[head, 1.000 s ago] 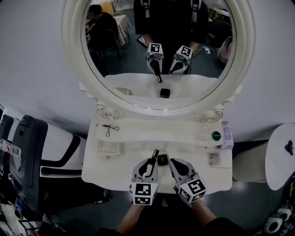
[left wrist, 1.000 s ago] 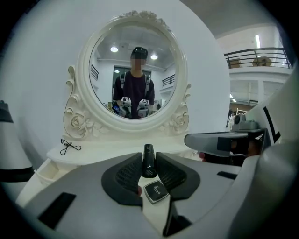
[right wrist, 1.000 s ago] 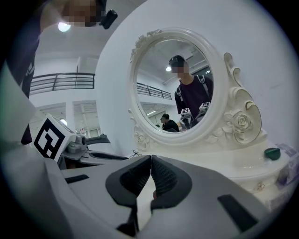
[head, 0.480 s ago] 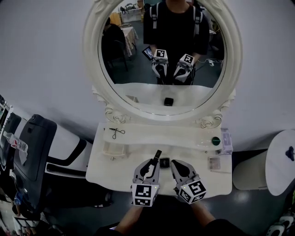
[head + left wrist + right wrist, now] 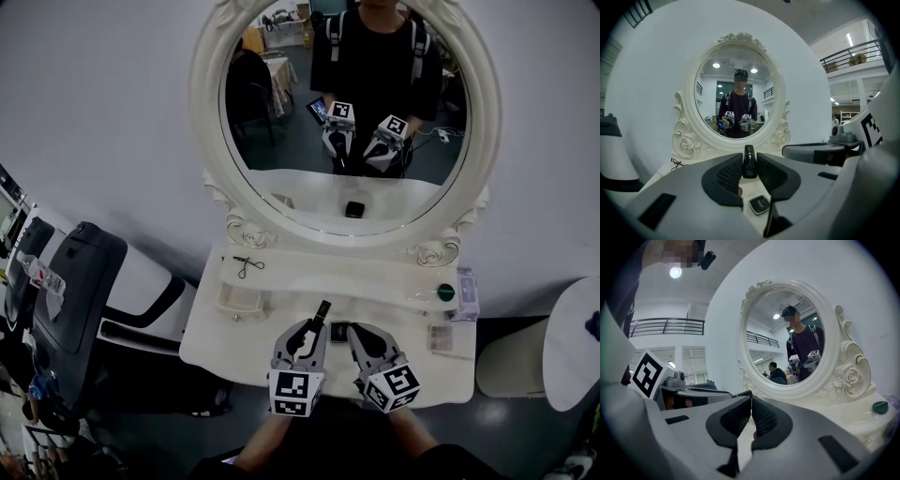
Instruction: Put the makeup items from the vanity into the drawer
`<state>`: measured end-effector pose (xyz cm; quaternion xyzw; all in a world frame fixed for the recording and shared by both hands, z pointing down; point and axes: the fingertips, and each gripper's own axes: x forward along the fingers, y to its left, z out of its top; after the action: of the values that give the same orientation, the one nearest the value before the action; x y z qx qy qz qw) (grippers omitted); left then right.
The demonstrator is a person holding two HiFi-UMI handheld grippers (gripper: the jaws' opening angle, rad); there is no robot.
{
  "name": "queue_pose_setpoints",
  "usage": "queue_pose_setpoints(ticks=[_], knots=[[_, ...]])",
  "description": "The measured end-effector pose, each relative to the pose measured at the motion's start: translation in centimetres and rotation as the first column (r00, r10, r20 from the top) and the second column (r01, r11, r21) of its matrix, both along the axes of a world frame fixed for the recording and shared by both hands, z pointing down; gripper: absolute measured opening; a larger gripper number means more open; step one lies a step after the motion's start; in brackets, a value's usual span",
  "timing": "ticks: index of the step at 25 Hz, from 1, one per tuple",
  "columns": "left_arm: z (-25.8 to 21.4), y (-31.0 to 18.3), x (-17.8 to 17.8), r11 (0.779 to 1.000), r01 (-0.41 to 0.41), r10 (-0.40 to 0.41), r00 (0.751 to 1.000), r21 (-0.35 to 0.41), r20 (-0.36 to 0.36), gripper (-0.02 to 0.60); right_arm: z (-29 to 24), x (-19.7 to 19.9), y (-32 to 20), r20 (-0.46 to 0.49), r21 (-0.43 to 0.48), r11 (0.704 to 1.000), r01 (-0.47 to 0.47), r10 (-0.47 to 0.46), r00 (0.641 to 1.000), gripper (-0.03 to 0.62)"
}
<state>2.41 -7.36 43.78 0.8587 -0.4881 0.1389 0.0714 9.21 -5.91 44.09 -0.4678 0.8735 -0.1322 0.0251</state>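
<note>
Grip unchanged over the last second: our left tool (image 5: 749, 171) stays clamped on the black makeup tube (image 5: 749, 161), apparently raised slightly off the surface (image 5: 234, 333) at lower centre. Our right tool (image 5: 751, 416) stays pinched shut, empty. The compact (image 5: 760, 205) waits below; we see no open drawer yet.

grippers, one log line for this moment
left gripper: shut on black tube | right gripper: shut, empty | black compact: on vanity top
</note>
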Motion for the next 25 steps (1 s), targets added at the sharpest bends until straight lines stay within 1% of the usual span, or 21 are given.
queue_pose_setpoints(ticks=[2, 6, 11, 14, 19, 25], knots=[[-0.1, 0.0, -0.3, 1.000, 0.017, -0.017, 1.000, 0.002, -0.001, 0.100, -0.1, -0.2, -0.2, 0.003, 0.002, 1.000, 0.016, -0.016, 1.000, 0.025], [0.0, 0.1, -1.4, 0.997, 0.078, -0.078, 0.997, 0.005, -0.005, 0.100, -0.2, -1.0, -0.5, 0.009, 0.006, 0.998, 0.067, -0.067, 0.998, 0.025], [0.1, 0.9, -3.4, 0.986, 0.164, -0.164, 0.986, -0.002, -0.005, 0.100, -0.3, -2.9, -0.3, 0.011, 0.009, 0.988, 0.152, -0.152, 0.988, 0.025], [0.4, 1.7, -4.6, 0.974, 0.226, -0.226, 0.974, -0.016, -0.007, 0.100, -0.3, -4.0, 0.1, 0.014, 0.007, 0.978, 0.210, -0.210, 0.978, 0.025], [0.5, 3.0, -6.8, 0.946, 0.322, -0.322, 0.947, -0.023, -0.012, 0.100, 0.0, -6.0, 0.8, 0.012, 0.004, 0.954, 0.301, -0.301, 0.953, 0.025], [1.0, 3.8, -9.6, 0.919, 0.392, -0.392, 0.920, -0.036, -0.002, 0.100, 0.1, -8.4, 1.4, 0.013, -0.002, 0.931, 0.366, -0.366, 0.931, 0.025]])
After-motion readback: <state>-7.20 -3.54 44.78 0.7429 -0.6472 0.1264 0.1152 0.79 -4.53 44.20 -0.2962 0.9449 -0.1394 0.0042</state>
